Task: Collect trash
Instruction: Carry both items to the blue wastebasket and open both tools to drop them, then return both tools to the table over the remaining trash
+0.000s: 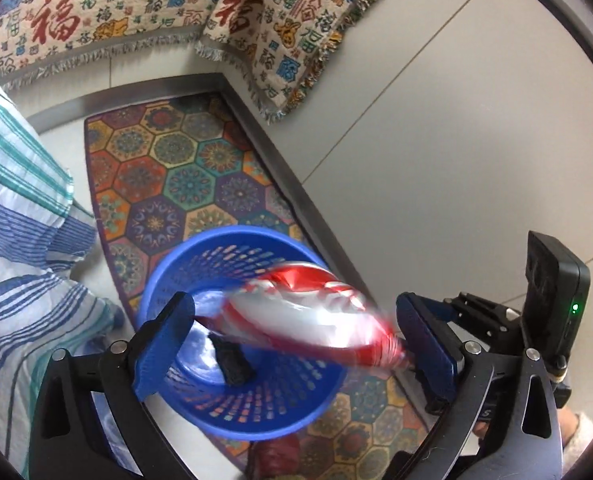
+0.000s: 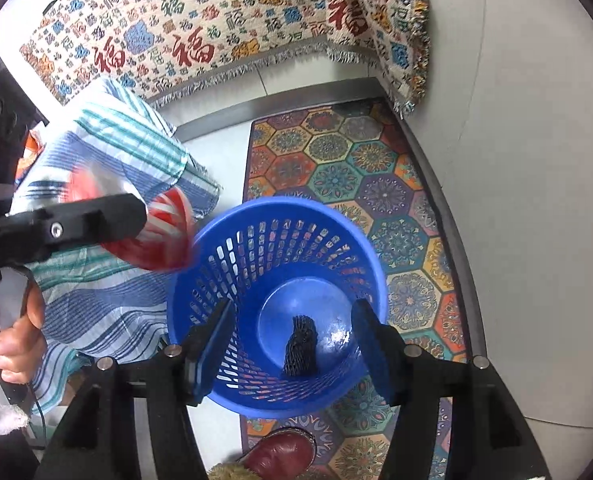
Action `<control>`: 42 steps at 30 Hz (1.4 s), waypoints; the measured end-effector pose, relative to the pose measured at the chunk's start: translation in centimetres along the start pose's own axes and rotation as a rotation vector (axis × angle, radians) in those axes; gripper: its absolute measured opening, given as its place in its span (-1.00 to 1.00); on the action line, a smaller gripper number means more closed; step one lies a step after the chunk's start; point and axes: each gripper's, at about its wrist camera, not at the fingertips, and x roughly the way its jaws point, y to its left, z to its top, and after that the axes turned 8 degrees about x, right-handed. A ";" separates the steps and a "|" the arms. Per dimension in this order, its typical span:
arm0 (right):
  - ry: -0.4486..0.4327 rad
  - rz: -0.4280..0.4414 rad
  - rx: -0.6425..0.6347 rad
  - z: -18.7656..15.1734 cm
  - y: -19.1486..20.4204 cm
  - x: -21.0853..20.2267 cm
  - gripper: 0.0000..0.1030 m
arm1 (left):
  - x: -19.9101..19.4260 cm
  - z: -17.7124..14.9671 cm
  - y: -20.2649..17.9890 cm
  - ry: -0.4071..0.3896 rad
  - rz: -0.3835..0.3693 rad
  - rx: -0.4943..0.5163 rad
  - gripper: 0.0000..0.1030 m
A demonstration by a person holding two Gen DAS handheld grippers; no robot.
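Observation:
A blue perforated basket [image 1: 256, 412] [image 2: 200, 288] stands on a hexagon-patterned rug. A black netted scrap [image 1: 232, 360] [image 2: 300, 346] lies on its floor. My left gripper [image 1: 296, 308] hangs over the basket with its jaws wide. A red, white and silver wrapper [image 1: 308, 312] sits blurred between them while the fingers look sharp, so it appears loose. From the right wrist view, that wrapper [image 2: 164, 236] is at the basket's left rim beside the left gripper's finger [image 2: 96, 220]. My right gripper [image 2: 294, 312] is open above the basket mouth, with nothing between its pads.
The rug [image 2: 336, 152] runs along a grey metal strip [image 1: 288, 176]. A striped cloth [image 1: 20, 208] [image 2: 108, 308] lies left of the basket. A tasselled woven throw [image 2: 216, 28] hangs behind. A person's hand [image 2: 12, 344] and a dark red shoe [image 2: 284, 456] are near.

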 end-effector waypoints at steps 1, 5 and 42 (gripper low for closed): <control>-0.005 0.000 0.003 0.0 -0.1 -0.2 0.20 | -0.1 0.1 -0.1 -0.001 -0.003 -0.003 0.96; -0.011 0.002 0.010 0.1 -0.6 -0.7 0.20 | -0.1 0.4 -0.3 -0.003 -0.004 0.006 0.97; -0.123 0.225 -0.603 -6.1 38.0 -6.5 0.32 | -35.0 -23.3 23.4 -0.053 0.745 -0.079 0.99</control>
